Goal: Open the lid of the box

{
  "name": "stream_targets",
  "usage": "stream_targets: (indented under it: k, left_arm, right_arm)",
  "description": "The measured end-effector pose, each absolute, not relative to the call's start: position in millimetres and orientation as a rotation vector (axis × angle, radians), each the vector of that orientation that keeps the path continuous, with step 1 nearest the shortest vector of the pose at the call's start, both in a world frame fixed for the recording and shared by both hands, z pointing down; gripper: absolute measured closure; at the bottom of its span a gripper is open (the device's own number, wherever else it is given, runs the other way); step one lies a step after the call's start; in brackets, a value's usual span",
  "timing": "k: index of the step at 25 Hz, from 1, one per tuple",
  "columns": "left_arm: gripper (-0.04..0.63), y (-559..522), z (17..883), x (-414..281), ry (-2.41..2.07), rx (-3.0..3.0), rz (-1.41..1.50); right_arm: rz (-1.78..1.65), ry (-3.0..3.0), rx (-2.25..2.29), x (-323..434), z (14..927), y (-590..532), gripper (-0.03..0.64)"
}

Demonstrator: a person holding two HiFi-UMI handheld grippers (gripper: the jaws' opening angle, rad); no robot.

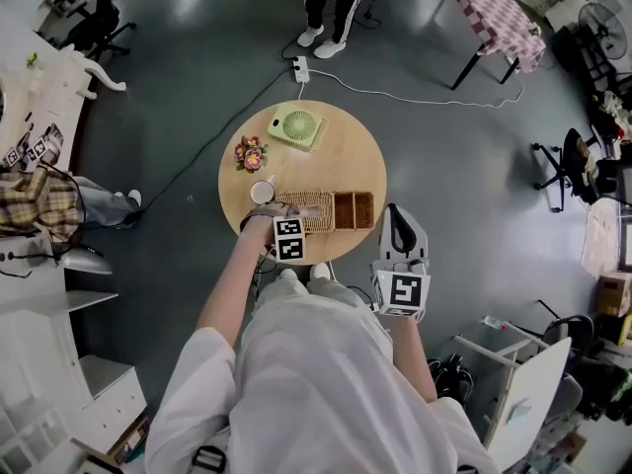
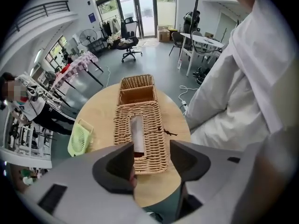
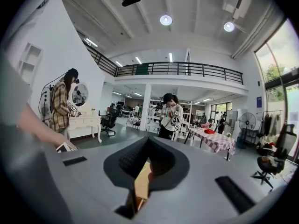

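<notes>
The box (image 1: pixel 341 210) is sitting on the lower part of the round wooden tabletop (image 1: pixel 336 156), near the edge closest to the person, below the green fan (image 1: pixel 296 126), the flowers (image 1: pixel 250 152) and the cup (image 1: pixel 262 193). It is a long, low box of light brown woven wicker. In the head view its long axis is running left to right across the frame, with the lidded part at the left and an open part, split in two by a woven wall, at the right. In the left gripper view the box (image 2: pixel 140 125) is running up and down the middle of the frame, and its open end (image 2: pixel 136 93) is pointing toward the top. The lid (image 2: pixel 152 129) is lying flat and closed over the nearer part, and a long slot (image 2: pixel 137 132) along the lid's middle is showing a pale strip inside. The left gripper (image 1: pixel 299 210) is pointing steeply down over the lidded end. Its jaws (image 2: pixel 151 158) are standing well apart, with the near end of the lid showing between them and nothing pressed. The right gripper (image 1: pixel 398 217) is hovering off the tabletop's right edge, apart from the box. In its own view the right gripper (image 3: pixel 148 155) is showing its jaws together with nothing between them.
</notes>
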State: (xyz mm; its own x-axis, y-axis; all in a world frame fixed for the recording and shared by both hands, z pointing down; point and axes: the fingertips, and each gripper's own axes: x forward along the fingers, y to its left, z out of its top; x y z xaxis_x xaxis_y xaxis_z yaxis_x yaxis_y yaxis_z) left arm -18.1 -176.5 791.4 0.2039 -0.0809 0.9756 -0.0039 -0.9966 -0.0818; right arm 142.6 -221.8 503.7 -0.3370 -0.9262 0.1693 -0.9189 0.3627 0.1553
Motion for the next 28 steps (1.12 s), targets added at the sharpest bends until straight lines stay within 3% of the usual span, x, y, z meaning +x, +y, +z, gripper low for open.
stream_targets:
  k: [17, 28]
  left_arm:
    - [0.335, -175, 869, -10, 0.058, -2.31, -2.004]
    - [0.357, -180, 846, -12, 0.088, -2.375, -1.986]
  right_arm:
    - [-0.03, -2.346, 1.664, 153, 523, -215, 0.62]
    - [-0.025, -2.34, 1.661, 150, 521, -218, 0.62]
